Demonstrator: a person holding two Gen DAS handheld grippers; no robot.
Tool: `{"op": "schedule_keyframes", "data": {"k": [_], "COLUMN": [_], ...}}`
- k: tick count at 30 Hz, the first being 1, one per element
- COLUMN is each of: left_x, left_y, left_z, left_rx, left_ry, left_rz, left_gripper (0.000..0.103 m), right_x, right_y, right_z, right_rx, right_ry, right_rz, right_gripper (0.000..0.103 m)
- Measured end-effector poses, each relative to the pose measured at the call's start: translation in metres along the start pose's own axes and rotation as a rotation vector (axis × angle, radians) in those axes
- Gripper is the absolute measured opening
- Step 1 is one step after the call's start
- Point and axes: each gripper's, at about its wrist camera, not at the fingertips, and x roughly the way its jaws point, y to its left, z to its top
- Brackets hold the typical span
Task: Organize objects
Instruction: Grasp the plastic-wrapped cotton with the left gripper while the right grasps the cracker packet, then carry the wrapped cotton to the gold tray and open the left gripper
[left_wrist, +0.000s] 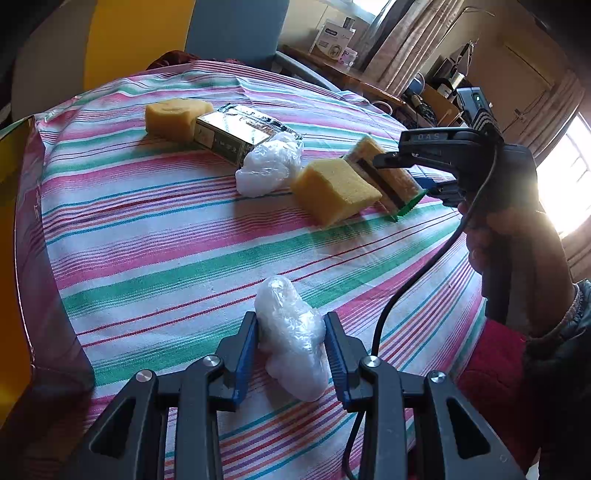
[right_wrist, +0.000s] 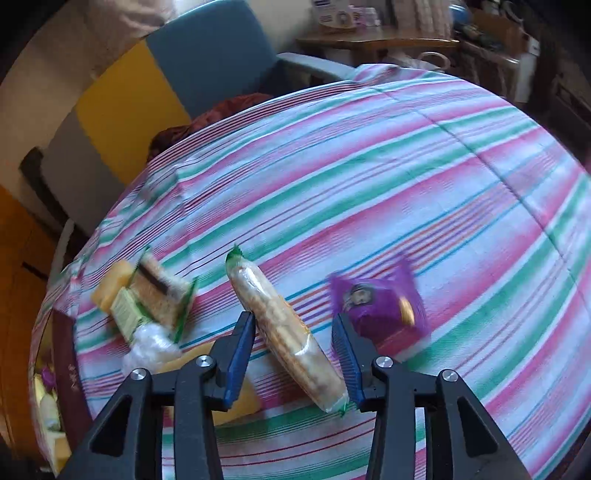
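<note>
My left gripper (left_wrist: 291, 321) is shut on a white plastic-wrapped bundle (left_wrist: 291, 332) just above the striped tablecloth (left_wrist: 166, 251). In the right wrist view my right gripper (right_wrist: 292, 319) is shut on a clear cracker packet (right_wrist: 266, 295) with green ends, which lies slantwise between the blue pads. In the left wrist view the right gripper (left_wrist: 406, 175) is at the far right, held by a person's hand (left_wrist: 517, 236). Its fingers are at a cracker packet (left_wrist: 369, 151) beside a yellow sponge (left_wrist: 332, 188).
On the cloth lie a second plastic bundle (left_wrist: 269, 166), a silver box (left_wrist: 232, 133) and another yellow sponge (left_wrist: 173, 116). A purple packet (right_wrist: 376, 302) lies right of my right gripper and a second cracker packet (right_wrist: 159, 291) lies left of it. A blue chair (right_wrist: 221, 62) stands behind the table.
</note>
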Motion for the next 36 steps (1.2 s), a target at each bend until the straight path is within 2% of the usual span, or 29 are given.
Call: {"op": "schedule_keyframes", "data": {"k": [2, 4, 7, 9, 11, 13, 16, 28, 29, 30, 32, 36], "left_x": [0.001, 0.001, 0.001, 0.0, 0.0, 0.001, 0.001, 0.001, 0.001, 0.0, -0.001, -0.001], "left_y": [-0.001, 0.0, 0.0, 0.0, 0.0, 0.0, -0.002, -0.003, -0.004, -0.005, -0.008, -0.011], "left_z": [0.0, 0.0, 0.0, 0.0, -0.001, -0.001, -0.001, 0.0, -0.001, -0.002, -0.003, -0.003], "left_rx": [0.002, 0.001, 0.002, 0.004, 0.002, 0.004, 0.01, 0.017, 0.024, 0.029, 0.048, 0.062], "left_ry": [0.0, 0.001, 0.001, 0.0, 0.0, 0.0, 0.0, 0.0, -0.002, -0.005, -0.011, -0.016], "left_rz": [0.001, 0.0, -0.001, 0.0, 0.0, 0.0, 0.004, 0.01, 0.015, 0.019, 0.03, 0.042], "left_gripper": [0.036, 0.036, 0.036, 0.036, 0.036, 0.036, 0.036, 0.036, 0.036, 0.035, 0.035, 0.034], "right_x": [0.002, 0.006, 0.005, 0.002, 0.003, 0.004, 0.008, 0.017, 0.019, 0.019, 0.023, 0.025], "right_y": [-0.013, -0.025, -0.033, -0.031, -0.027, -0.023, -0.013, 0.0, 0.0, 0.005, 0.014, 0.017], "right_z": [0.002, 0.002, 0.003, 0.003, 0.003, 0.001, 0.0, -0.006, -0.006, -0.007, -0.009, -0.012], "right_rx": [0.051, 0.104, 0.142, 0.137, 0.129, 0.119, 0.06, -0.05, -0.066, -0.117, -0.18, -0.215], "right_ry": [0.011, 0.033, 0.037, 0.028, 0.037, 0.052, 0.064, 0.083, 0.086, 0.089, 0.084, 0.091], "right_rz": [-0.024, -0.046, -0.033, -0.026, -0.005, 0.014, -0.011, -0.088, -0.101, -0.15, -0.188, -0.191], "right_gripper": [0.049, 0.049, 0.053, 0.059, 0.073, 0.076, 0.077, 0.077, 0.066, 0.051, 0.047, 0.048]}}
